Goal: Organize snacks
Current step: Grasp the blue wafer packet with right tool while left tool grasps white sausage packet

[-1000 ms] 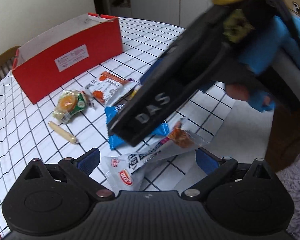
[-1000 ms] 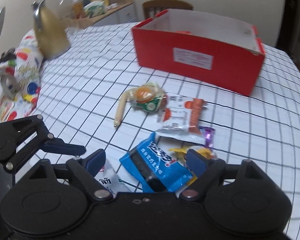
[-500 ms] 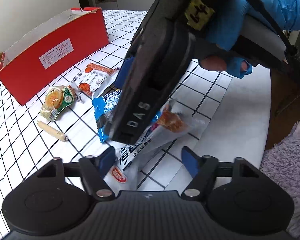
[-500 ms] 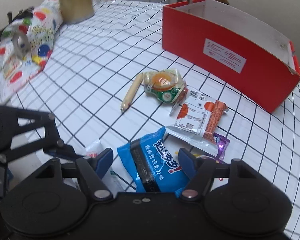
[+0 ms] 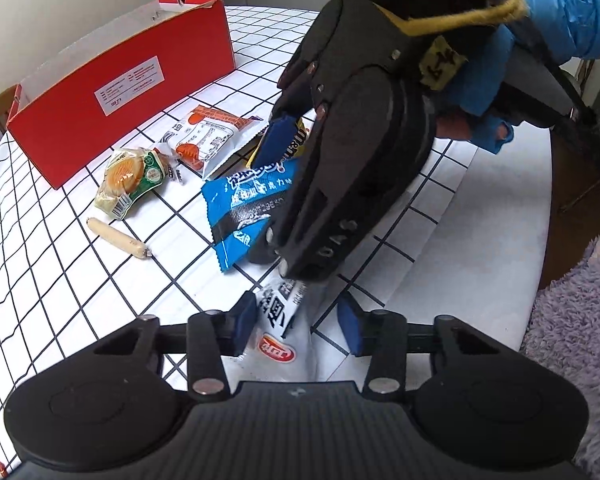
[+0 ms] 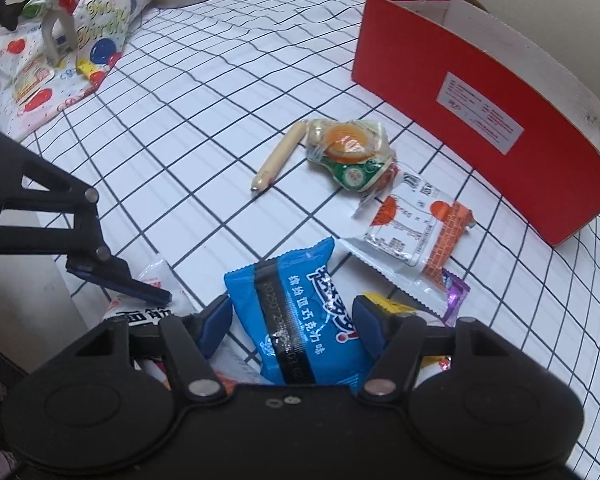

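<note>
On the checked tablecloth lies a blue snack packet (image 6: pixel 296 312) (image 5: pixel 248 208). My right gripper (image 6: pixel 291 320) (image 5: pixel 268 196), held by a blue-gloved hand (image 5: pixel 556 12), is still closing, with its pads touching the packet's two sides. Nearer the table edge, my left gripper (image 5: pixel 298 326) straddles a white packet with a red logo (image 5: pixel 278 340) (image 6: pixel 152 304). Its jaws are closing, with a gap left at the right pad. One left finger (image 6: pixel 120 276) shows in the right wrist view. The red box (image 5: pixel 120 92) (image 6: pixel 480 108) stands open beyond the snacks.
Between the box and the grippers lie a round cake in a green wrapper (image 6: pixel 352 152), a sausage stick (image 6: pixel 278 160), a white-orange packet (image 6: pixel 416 232), and yellow (image 6: pixel 384 304) and purple (image 6: pixel 454 296) wrappers. A balloon-print bag (image 6: pixel 60 52) sits far left. The table edge (image 5: pixel 520 240) borders fluffy fabric (image 5: pixel 572 320).
The left jaws have narrowed from wide around the white packet. The right gripper has rolled, sunk over the blue packet, and its jaws have closed in on it.
</note>
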A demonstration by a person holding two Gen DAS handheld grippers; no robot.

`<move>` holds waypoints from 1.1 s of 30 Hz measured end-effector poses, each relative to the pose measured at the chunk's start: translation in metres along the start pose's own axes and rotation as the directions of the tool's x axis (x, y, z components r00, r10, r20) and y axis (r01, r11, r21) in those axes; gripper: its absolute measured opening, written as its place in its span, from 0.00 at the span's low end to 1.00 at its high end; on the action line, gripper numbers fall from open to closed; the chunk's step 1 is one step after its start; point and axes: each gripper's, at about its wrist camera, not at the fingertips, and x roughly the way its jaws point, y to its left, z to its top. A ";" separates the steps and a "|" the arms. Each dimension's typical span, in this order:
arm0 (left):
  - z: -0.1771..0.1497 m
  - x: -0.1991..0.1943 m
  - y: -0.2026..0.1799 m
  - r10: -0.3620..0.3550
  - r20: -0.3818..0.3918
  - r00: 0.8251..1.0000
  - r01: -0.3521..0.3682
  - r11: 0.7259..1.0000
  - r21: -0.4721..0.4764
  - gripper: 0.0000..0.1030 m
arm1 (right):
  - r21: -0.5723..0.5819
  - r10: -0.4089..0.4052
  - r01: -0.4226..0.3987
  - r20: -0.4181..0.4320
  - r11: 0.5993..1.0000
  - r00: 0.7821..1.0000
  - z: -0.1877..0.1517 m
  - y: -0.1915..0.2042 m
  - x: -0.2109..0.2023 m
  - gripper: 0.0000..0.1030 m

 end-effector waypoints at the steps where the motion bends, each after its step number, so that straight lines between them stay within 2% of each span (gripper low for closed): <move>1: 0.000 0.000 0.000 -0.002 0.000 1.000 0.002 1.000 -0.001 0.39 | -0.006 0.006 -0.006 -0.007 1.000 1.000 0.000 0.001 0.000 0.65; 6: 0.001 0.002 -0.001 0.008 -0.002 1.000 -0.008 1.000 0.010 0.33 | -0.043 0.002 -0.003 -0.024 0.999 1.000 -0.002 0.008 0.002 0.63; 12: 0.003 0.002 0.001 0.001 -0.003 1.000 -0.001 1.000 0.003 0.33 | -0.044 -0.002 0.001 -0.016 0.999 1.000 -0.001 0.008 -0.002 0.54; 14: 0.003 0.002 0.000 0.001 -0.001 1.000 -0.001 1.000 0.012 0.33 | -0.034 -0.007 0.007 -0.003 0.999 1.000 -0.001 0.008 -0.005 0.45; 19: 0.006 0.002 -0.002 -0.001 0.008 1.000 0.001 0.999 0.038 0.33 | 0.065 -0.019 0.016 0.044 0.998 0.999 0.000 -0.005 -0.018 0.44; 26: 0.014 0.008 -0.004 -0.025 -0.009 1.000 0.026 0.997 0.072 0.33 | 0.226 -0.033 0.001 0.137 0.974 0.990 -0.001 -0.032 -0.052 0.45; 28: 0.017 0.008 -0.002 -0.031 -0.010 0.999 0.031 0.997 0.067 0.30 | 0.259 -0.048 0.007 0.152 0.966 0.987 -0.003 -0.037 -0.060 0.45; 29: 0.018 0.009 -0.002 -0.028 -0.010 1.000 0.028 0.998 0.062 0.24 | 0.276 -0.053 0.007 0.158 0.961 0.986 -0.004 -0.039 -0.063 0.45; 30: 0.018 0.008 -0.001 -0.026 -0.009 1.000 0.026 0.998 0.052 0.22 | 0.291 -0.061 0.011 0.163 0.957 0.985 -0.006 -0.041 -0.066 0.45; 33: 0.020 0.010 0.005 -0.037 -0.011 0.999 0.037 0.999 0.004 0.19 | 0.333 -0.083 0.022 0.169 0.943 0.982 -0.011 -0.047 -0.073 0.45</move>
